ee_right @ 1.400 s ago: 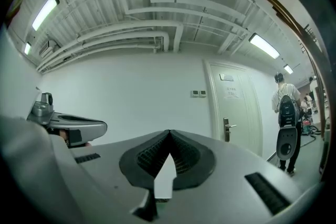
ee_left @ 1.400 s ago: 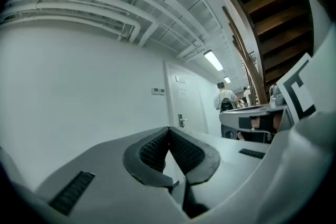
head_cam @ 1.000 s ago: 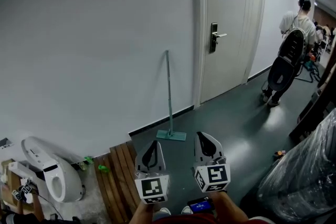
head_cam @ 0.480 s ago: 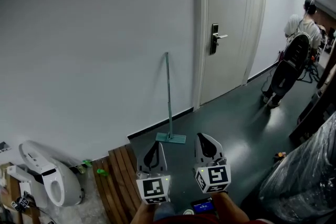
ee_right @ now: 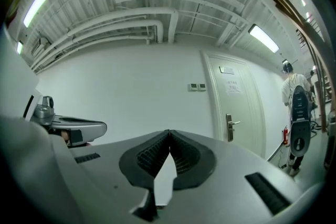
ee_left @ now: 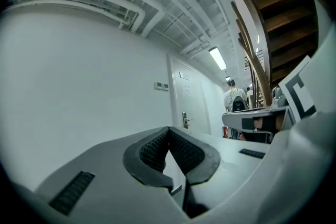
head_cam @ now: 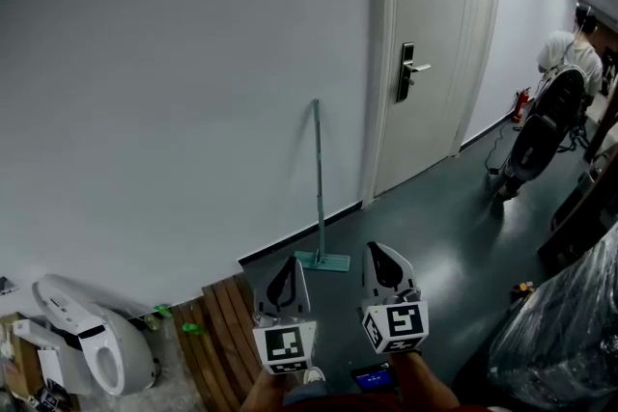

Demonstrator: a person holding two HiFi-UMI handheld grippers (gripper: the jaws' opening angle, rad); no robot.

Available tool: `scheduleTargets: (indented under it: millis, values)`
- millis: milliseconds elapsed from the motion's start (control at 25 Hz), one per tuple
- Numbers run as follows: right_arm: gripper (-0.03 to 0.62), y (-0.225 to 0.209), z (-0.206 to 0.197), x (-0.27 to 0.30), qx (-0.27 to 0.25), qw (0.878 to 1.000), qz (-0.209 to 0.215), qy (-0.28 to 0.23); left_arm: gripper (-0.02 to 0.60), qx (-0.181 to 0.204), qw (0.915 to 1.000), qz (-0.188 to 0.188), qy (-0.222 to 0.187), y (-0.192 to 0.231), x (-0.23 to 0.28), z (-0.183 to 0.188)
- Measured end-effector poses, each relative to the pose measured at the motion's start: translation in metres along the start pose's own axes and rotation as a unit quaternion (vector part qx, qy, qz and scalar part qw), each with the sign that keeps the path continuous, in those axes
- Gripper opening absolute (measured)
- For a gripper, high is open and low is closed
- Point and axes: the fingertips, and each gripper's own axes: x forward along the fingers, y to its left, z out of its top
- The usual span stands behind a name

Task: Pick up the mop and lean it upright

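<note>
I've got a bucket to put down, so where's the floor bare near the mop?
Bare dark floor runs from the mop past the door toward the person. Crowded: wooden slats and white machine at left, plastic-wrapped pile at right.

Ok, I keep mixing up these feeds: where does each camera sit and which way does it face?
Head view: on the person's head, facing forward and down at the mop by the wall; left gripper and right gripper show.
Left gripper view: on the left gripper, looking along its shut fingers toward the door; right gripper at right.
Right gripper view: likewise on the right gripper; left gripper at left.
All three share the door.
</note>
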Motion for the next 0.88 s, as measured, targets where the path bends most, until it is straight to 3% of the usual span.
scheduleTargets:
  millis: [400,880]
  values:
    - [0.017,0.020,-0.004,0.069,-0.002,1.000,-0.029,-0.008,0.014,-0.023,0.9992,-0.027,-0.020,0.061,0.054,-0.001]
    - [0.017,0.016,-0.015,0.123,-0.014,0.999,-0.038,-0.005,0.014,-0.015,0.9992,-0.035,-0.009,0.090,0.101,-0.023]
